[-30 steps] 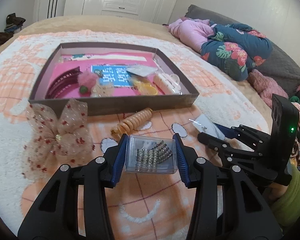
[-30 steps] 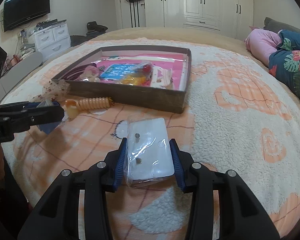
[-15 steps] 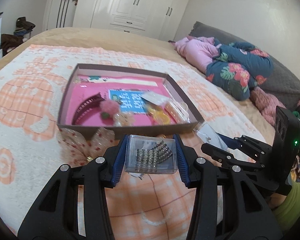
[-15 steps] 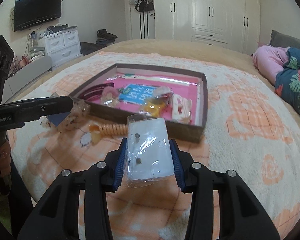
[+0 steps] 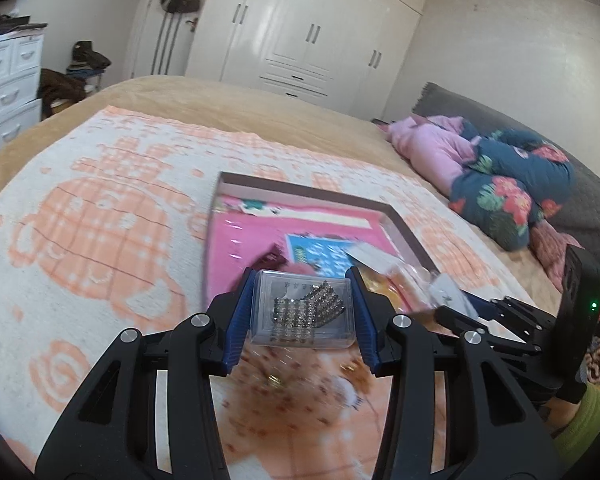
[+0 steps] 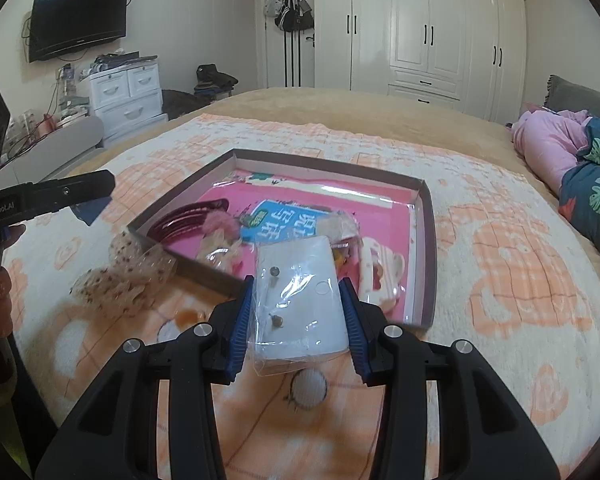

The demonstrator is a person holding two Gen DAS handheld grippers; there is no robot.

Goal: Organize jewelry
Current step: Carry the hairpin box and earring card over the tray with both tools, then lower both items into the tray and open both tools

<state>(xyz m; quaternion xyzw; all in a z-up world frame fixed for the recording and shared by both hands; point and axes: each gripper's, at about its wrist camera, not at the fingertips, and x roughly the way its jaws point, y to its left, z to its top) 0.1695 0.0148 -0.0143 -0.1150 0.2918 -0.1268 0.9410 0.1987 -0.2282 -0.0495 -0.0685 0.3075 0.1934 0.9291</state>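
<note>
Between the blue pads of the left gripper (image 5: pixel 303 312), in the left wrist view, sits a small clear plastic box (image 5: pixel 302 314) of rhinestone pieces, clamped on both sides and held up over the orange-and-cream blanket (image 5: pixel 100 240). Beyond it lies the shallow brown tray (image 5: pixel 404 224) with a pink lining, a blue printed card and some yellowish items that are too blurred to name. At the right edge, the right gripper (image 5: pixel 456 308) reaches in with a small packet at its tips. Below the box, a blurred speckled patch may be the sheer bow.

Over the near rim of the tray (image 6: pixel 428 256), in the right wrist view, the right gripper (image 6: pixel 299 312) pinches a white earring card in a clear sleeve (image 6: pixel 300 304), two small studs showing on it. Inside the tray lie a dark red headband (image 6: pixel 188 216), a pink pompom (image 6: pixel 220 226), the blue card (image 6: pixel 284 220) and a cream hair claw (image 6: pixel 380 276). A sheer dotted bow (image 6: pixel 128 276) rests on the blanket, touching the tray's left corner. The left gripper (image 6: pixel 96 196) shows at the far left, its load mostly hidden.
</note>
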